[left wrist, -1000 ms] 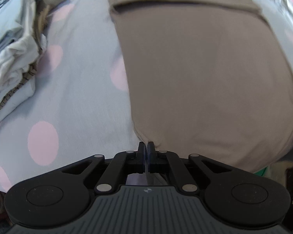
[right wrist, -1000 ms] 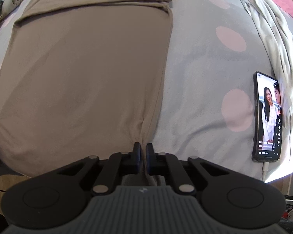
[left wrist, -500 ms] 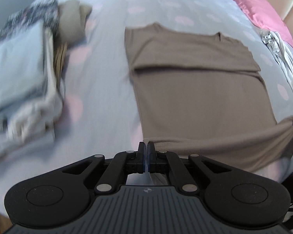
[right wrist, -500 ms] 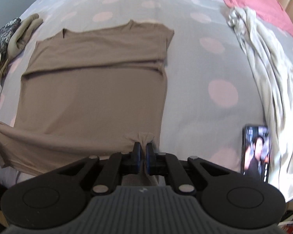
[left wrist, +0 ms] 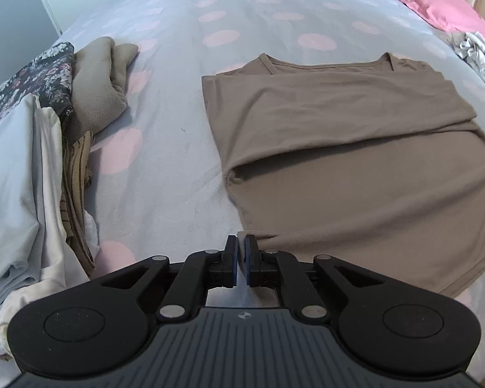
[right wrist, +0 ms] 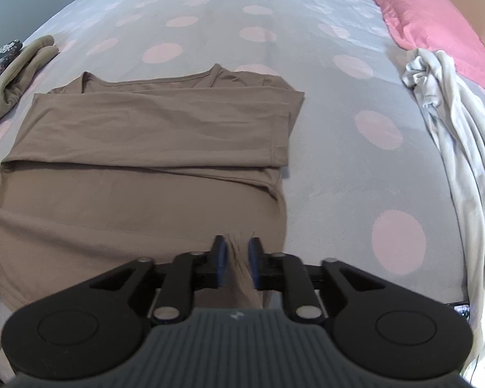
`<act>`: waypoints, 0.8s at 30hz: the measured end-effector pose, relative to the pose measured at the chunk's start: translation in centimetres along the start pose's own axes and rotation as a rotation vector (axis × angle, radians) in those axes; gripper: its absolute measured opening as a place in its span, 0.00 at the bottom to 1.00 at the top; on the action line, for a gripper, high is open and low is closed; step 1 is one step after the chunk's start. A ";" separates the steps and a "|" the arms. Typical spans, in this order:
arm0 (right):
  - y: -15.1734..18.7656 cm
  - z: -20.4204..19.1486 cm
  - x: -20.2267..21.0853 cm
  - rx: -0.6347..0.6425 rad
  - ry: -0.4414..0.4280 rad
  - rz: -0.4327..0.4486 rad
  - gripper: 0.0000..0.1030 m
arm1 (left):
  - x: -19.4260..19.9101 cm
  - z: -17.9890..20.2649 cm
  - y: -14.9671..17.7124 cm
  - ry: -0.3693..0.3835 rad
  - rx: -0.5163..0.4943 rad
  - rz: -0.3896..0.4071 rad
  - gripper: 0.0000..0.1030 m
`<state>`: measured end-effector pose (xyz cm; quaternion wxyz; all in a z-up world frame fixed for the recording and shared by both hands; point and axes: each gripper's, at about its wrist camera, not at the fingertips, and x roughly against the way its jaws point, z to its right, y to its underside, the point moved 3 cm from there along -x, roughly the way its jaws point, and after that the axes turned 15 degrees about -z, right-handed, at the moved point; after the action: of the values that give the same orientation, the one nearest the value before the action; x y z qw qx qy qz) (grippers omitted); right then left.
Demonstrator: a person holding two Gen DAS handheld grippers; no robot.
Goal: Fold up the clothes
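Brown shirt [right wrist: 145, 168] lies flat on the dotted bed [right wrist: 339, 174], sleeves folded in. Left gripper [left wrist: 241, 260] jaws opening, empty; right gripper [right wrist: 237, 258] jaws opening, hem loose between them. One pink pillow [right wrist: 436, 22].

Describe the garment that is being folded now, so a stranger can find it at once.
On the grey bedspread with pink dots, look at the middle, in front of both claws. The brown T-shirt lies flat there, sleeves folded across its chest. Unlike the stacked clothes on the left and the crumpled white cloth on the right, it is spread smooth.
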<state>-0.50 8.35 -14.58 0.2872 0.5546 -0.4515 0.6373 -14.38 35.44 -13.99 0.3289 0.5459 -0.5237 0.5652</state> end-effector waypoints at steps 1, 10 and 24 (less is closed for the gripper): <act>0.2 0.2 0.0 -0.003 0.001 0.013 0.31 | 0.0 0.0 0.2 -0.020 -0.010 0.006 0.15; 3.5 -1.7 0.8 0.205 -0.018 0.116 0.58 | 2.4 2.9 3.0 -0.118 -0.210 0.131 0.21; 11.6 -7.1 -0.2 0.627 0.028 0.069 0.79 | 2.0 11.5 10.6 -0.108 -0.718 0.161 0.28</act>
<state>-13.72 9.80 -17.54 0.0867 0.5918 -0.2473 0.7623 -21.64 21.65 -16.23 0.4258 0.3818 -0.7465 0.3400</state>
